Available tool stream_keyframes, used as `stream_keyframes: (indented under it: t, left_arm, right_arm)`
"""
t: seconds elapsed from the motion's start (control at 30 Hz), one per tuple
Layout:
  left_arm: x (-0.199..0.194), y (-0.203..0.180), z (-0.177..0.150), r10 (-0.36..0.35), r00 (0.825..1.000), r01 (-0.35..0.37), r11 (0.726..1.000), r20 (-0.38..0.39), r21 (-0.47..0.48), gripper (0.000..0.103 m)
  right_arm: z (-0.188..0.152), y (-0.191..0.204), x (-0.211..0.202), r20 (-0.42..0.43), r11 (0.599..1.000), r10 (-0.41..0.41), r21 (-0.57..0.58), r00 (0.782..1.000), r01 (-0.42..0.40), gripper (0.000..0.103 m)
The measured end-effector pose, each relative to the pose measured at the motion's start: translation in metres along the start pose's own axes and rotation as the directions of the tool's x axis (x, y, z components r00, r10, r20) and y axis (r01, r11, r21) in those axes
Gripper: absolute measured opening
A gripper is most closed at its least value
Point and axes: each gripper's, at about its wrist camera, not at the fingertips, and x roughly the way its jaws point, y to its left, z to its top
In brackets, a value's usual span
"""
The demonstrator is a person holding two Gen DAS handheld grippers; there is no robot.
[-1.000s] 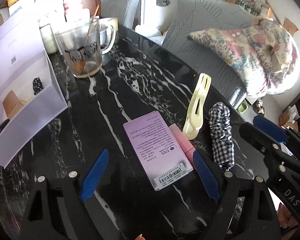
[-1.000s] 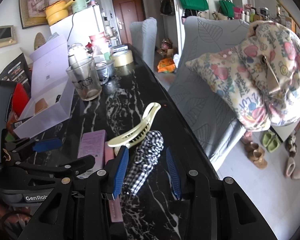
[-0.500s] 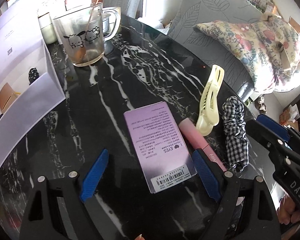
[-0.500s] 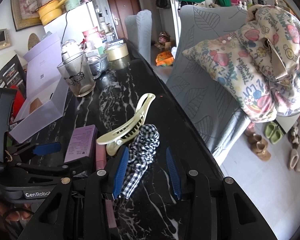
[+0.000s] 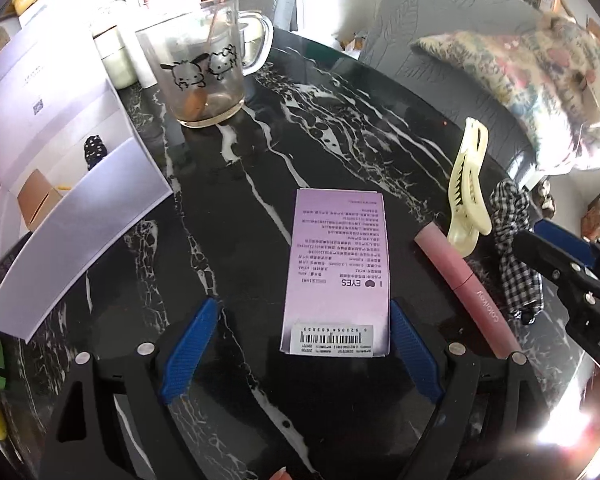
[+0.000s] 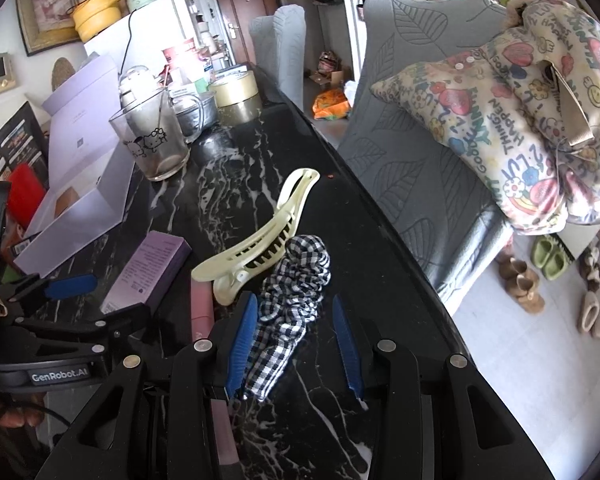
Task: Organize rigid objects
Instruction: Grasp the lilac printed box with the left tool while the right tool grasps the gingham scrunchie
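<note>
1. While the left claw (image 5: 300, 348) stands spread wide, the purple box (image 5: 338, 272) lies flat between its blue pads, its right edge just beside the right pad and bare black table (image 5: 236, 264) on its left.
2. Right of that claw lie the pink tube (image 5: 466, 280) and cream hair clip (image 5: 468, 184).
3. Right claw (image 6: 296, 344): part open, straddling the checked scrunchie (image 6: 292, 292); the cloth meets the left pad and clears the right.
4. Table edge (image 6: 412, 264) runs close on its right.
</note>
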Motion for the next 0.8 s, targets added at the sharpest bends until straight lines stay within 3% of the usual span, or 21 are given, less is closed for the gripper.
stream_keyframes:
  t: [0.33,0.73,0.77,0.8]
  left_arm:
    - [0.009,-0.001,0.014,-0.075,0.997,0.075,0.997,0.013,0.005,0.087]
    - [0.018,-0.003,0.021,-0.092,0.995,0.091,0.996,0.028,0.023,0.087]
    - [0.017,-0.002,0.02,-0.103,0.994,0.102,0.995,0.04,0.017,0.084]
    - [0.014,-0.002,0.02,-0.11,0.992,0.109,0.994,0.061,0.01,0.071]
  right_arm:
    - [0.004,-0.002,0.008,-0.03,1.0,0.001,0.021,1.0,-0.001,0.039]
    - [0.006,-0.002,0.012,-0.053,0.999,0.001,0.04,0.999,0.001,0.039]
    - [0.006,-0.002,0.012,-0.055,0.999,0.001,0.042,0.999,0.001,0.039]
    - [0.005,-0.002,0.012,-0.056,0.999,0.002,0.044,0.998,0.001,0.039]
